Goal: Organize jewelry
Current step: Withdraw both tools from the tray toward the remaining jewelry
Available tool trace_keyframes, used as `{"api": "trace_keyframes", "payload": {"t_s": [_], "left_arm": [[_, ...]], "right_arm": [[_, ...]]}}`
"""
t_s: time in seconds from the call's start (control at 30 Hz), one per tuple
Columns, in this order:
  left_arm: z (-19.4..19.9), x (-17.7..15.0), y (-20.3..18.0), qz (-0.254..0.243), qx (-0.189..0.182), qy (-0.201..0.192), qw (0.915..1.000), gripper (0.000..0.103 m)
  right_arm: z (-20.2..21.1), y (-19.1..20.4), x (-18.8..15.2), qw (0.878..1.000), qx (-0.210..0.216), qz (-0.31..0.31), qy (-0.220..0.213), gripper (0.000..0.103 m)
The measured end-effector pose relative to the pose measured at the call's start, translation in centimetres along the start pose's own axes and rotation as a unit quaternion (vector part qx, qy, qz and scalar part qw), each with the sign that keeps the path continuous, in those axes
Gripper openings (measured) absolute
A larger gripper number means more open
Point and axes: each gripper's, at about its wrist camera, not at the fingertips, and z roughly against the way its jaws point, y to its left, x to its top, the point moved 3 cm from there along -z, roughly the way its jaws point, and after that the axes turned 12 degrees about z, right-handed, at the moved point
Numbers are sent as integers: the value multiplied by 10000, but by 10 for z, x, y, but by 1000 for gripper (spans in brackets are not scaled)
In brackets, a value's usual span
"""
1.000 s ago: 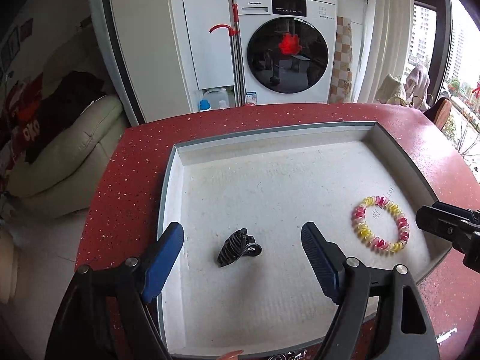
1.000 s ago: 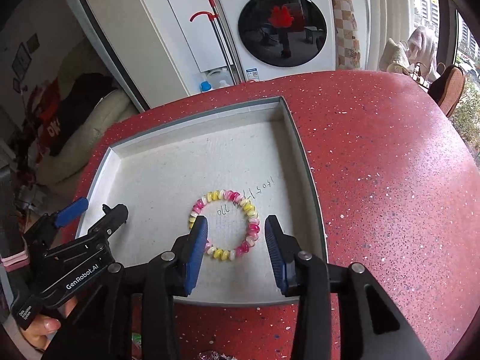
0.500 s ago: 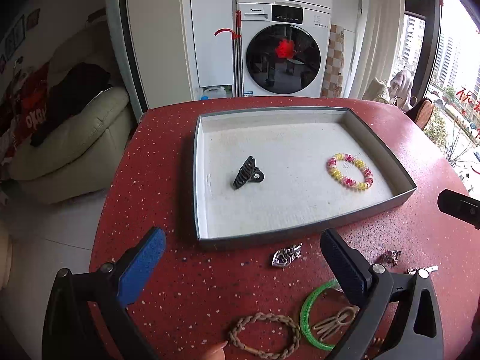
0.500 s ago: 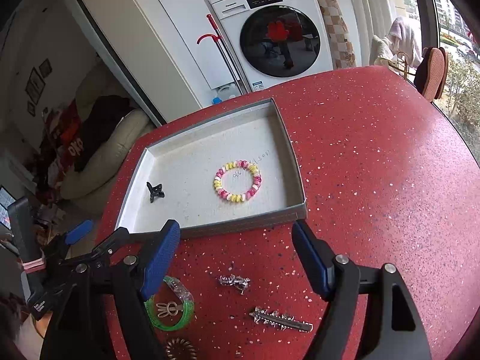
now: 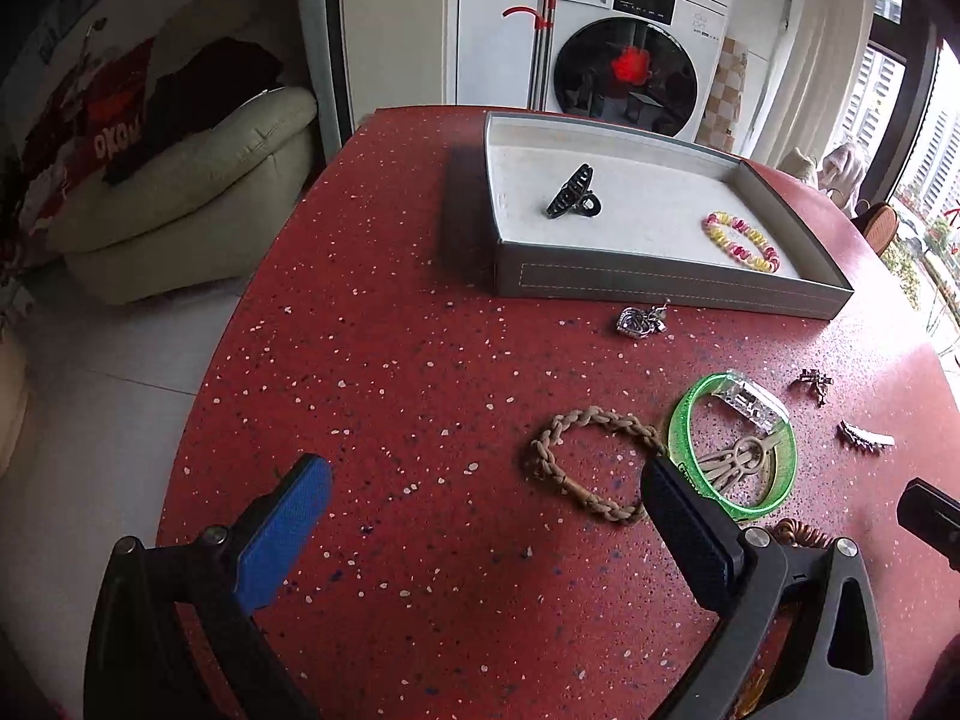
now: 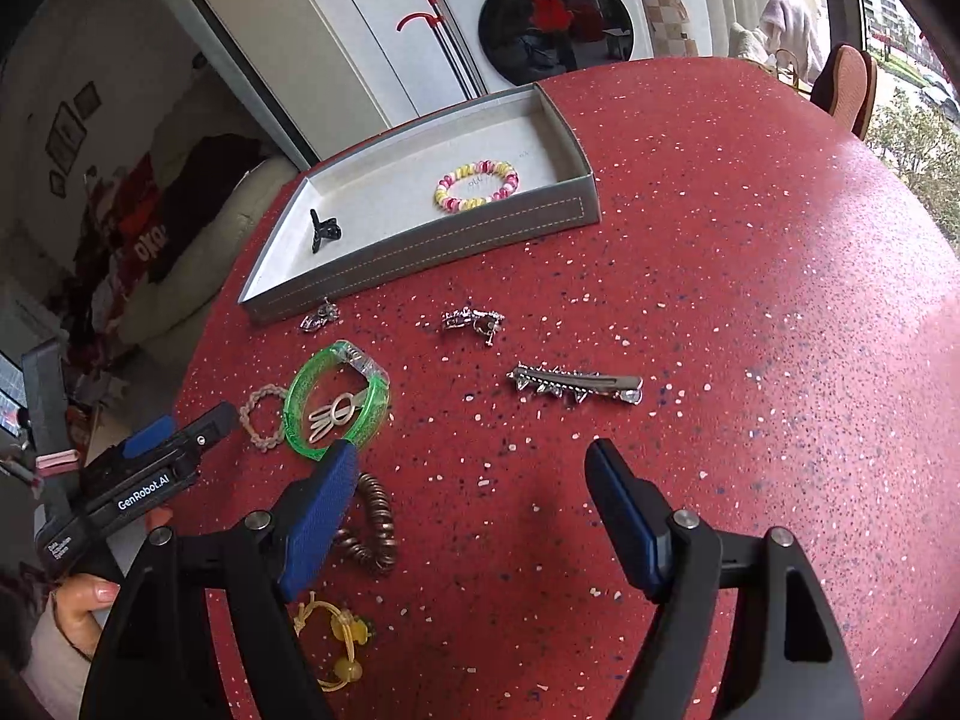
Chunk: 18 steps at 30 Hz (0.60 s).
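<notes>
**A:** Where does the jewelry lie?

**B:** Two pieces are in the grey tray (image 6: 420,252) at the far side of the red speckled worktop (image 6: 750,300): a black claw clip (image 5: 573,193) toward its left end and a pink-and-yellow beaded bracelet (image 6: 476,184) toward its right end, well apart. The rest is loose on the worktop nearer the camera.

**A:** Which loose pieces?

**B:** A small silver heart charm (image 5: 639,321) just in front of the tray wall. A green bangle (image 6: 336,399) with a clear faceted section, and a tan fan-shaped piece (image 6: 330,417) inside its ring. A braided cord bracelet (image 5: 591,462) lies just left of the bangle. To the right are a small silver cluster (image 6: 473,321) and a long spiked silver hair clip (image 6: 576,384). Closer in are a brown spiral hair tie (image 6: 372,525) and a yellow hair tie (image 6: 336,642).

**A:** And the grippers?

**B:** The left gripper (image 5: 480,516) has its jaws spread wide over bare worktop, nothing between them; its right finger overlaps the edge of the bangle in the left wrist view. The right gripper (image 6: 468,516) also has wide jaws, empty, with its left finger over the spiral hair tie and near the bangle's rim. A hand (image 6: 78,606) grips the left tool's handle.
</notes>
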Motion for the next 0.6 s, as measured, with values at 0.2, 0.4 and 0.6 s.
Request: {"api": "trace_keyframes", "payload": {"t_s": [0.2, 0.4, 0.6], "left_arm": [[-9, -6, 8, 229, -13, 247, 9994, 103], [-16, -2, 3, 242, 88, 308, 9992, 103], [-27, -2, -5, 158, 233, 405, 9988, 103]], "right_arm": [[-4, 14, -15, 9998, -34, 158, 132, 81], [-9, 24, -21, 9990, -189, 309, 259, 81], [-16, 30, -21, 9971, -386, 521, 393, 81]]}}
